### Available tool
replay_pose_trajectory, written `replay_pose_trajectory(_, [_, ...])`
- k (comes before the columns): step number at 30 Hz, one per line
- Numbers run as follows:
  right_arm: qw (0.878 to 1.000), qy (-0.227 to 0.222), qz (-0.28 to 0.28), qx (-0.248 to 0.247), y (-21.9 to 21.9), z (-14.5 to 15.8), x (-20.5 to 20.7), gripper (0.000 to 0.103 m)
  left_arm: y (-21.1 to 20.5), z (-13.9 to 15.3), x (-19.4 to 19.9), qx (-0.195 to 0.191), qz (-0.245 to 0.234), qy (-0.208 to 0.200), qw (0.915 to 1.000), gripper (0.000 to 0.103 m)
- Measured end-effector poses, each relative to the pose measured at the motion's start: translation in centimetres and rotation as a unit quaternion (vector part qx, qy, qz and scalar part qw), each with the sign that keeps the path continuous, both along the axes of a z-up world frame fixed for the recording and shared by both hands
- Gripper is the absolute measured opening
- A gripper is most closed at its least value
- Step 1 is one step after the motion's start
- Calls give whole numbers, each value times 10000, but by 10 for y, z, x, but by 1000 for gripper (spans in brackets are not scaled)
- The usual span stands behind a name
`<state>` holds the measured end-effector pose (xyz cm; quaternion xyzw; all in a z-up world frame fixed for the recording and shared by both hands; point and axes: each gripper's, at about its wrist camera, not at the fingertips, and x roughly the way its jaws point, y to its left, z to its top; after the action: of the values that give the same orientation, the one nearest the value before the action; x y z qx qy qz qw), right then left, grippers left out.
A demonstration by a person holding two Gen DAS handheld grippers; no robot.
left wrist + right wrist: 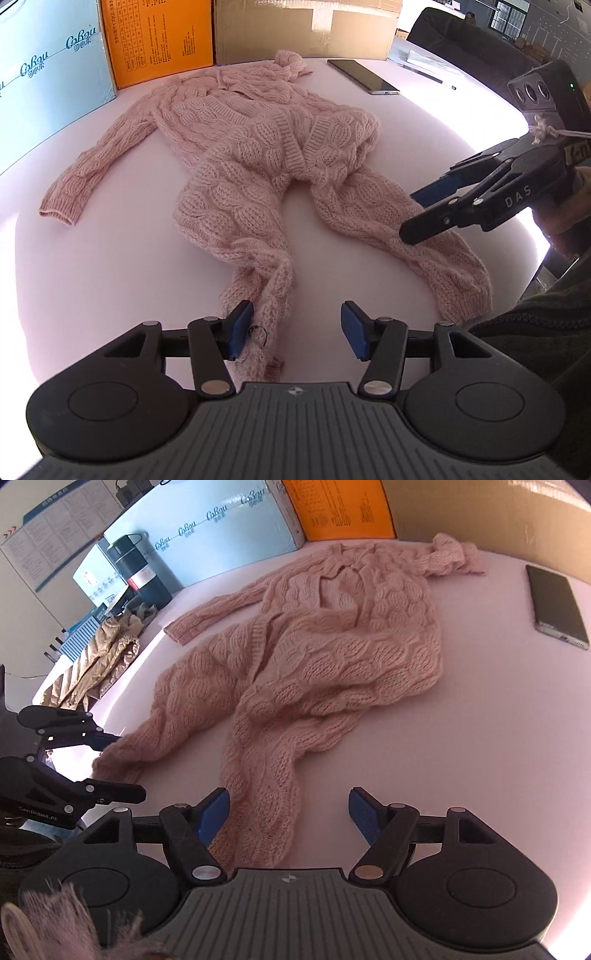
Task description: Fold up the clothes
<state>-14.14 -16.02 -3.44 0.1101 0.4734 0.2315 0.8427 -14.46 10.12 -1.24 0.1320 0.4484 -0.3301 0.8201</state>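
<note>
Sprawling rumpled beside the phone (364,76), the pink cable-knit cardigan (258,155) looks soft, floppy, stretchy; left gripper (297,330) and right gripper (288,816), jaws wide, should pinch its ribbed hem.

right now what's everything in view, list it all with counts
cable-knit sweater: 1, pink, crumpled and spread mid-table
table: 1, pale pink top
phone: 1, dark, flat at far side, apart from sweater
cartons: 3, light blue, orange, brown, along far edge
canister: 1, dark, beyond table
puffer jacket: 1, tan, beyond table
left gripper: 1, black with blue pads, open around a sweater end
right gripper: 1, same, open over another end
</note>
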Motion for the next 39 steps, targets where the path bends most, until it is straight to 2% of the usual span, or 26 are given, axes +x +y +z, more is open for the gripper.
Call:
replay_pose_trajectory(1, [9999,-18,14,133,4,-2,1,67,-1,1,-1,-19,-39,10,10000,15])
replay_pose_trajectory(2, [9995,10,64,296,6,-3,3,60,1,4,-1,-123,-61,76,9999,5])
replay_pose_trajectory(3, [9989,40,115,459,8,-4,5,30,5,8,0,-303,-72,145,9994,5])
replay_pose_trajectory(4, [9983,115,90,559,7,-3,8,18,8,15,0,-583,-71,197,9981,5])
replay_pose_trajectory(8, [9894,-31,-191,1439,-16,25,11,17,24,53,-2,-1161,55,-70,9932,5])
replay_pose_trajectory(11, [9728,-475,-331,2242,-45,65,5,17,39,86,-5,-1483,111,-329,9883,5])
replay_pose_trajectory(13, [9622,-771,-361,2587,-64,93,-1,17,48,101,-8,-1578,46,-413,9866,5])
replay_pose_trajectory(14, [9599,-860,-353,2644,-72,103,-2,17,52,107,-9,-1599,-2,-429,9862,5])
replay_pose_trajectory(16, [9615,-996,-414,2529,-86,119,-7,17,58,110,-13,-1468,-246,-206,9886,5])
replay_pose_trajectory(18, [9689,-976,-510,2215,-101,129,-8,18,61,104,-19,-990,-601,-31,9933,6])
replay_pose_trajectory(20, [9736,-984,-641,1956,-111,134,-9,26,65,100,-23,-501,-846,12,9952,8])
replay_pose_trajectory(22, [9742,-1077,-705,1852,-120,143,-7,55,70,99,-24,-89,-979,-27,9951,10])
replay_pose_trajectory(24, [9758,-1335,-710,1582,-125,159,0,70,81,107,-15,133,-918,-197,9955,14])
replay_pose_trajectory(25, [9767,-1471,-651,1424,-125,171,7,74,87,114,-9,293,-961,-345,9943,18])
replay_pose_trajectory(26, [9771,-1608,-588,1264,-124,184,14,74,91,125,-3,520,-1090,-544,9912,23])
replay_pose_trajectory(28, [9788,-1774,-235,995,-124,209,31,77,98,151,12,998,-1365,-945,9811,26])
replay_pose_trajectory(30, [9774,-2054,148,469,-114,246,51,82,100,183,29,1424,-1536,-1447,9670,31])
replay_pose_trajectory(32, [9678,-2461,530,-39,-102,288,67,85,103,216,44,1802,-1642,-2034,9482,48])
replay_pose_trajectory(33, [9623,-2640,626,-210,-98,303,72,89,104,234,52,1785,-1544,-2373,9423,54])
replay_pose_trajectory(35, [9462,-3102,775,-503,-88,332,81,101,108,257,69,1440,-1053,-2911,9399,79])
replay_pose_trajectory(37, [9298,-3557,727,-613,-82,341,88,103,110,266,88,984,-332,-3361,9361,86])
replay_pose_trajectory(38, [9265,-3658,671,-583,-80,338,93,103,110,259,99,817,-22,-3266,9416,87])
replay_pose_trajectory(39, [9286,-3631,600,-469,-77,328,99,103,110,253,111,651,286,-3161,9461,87])
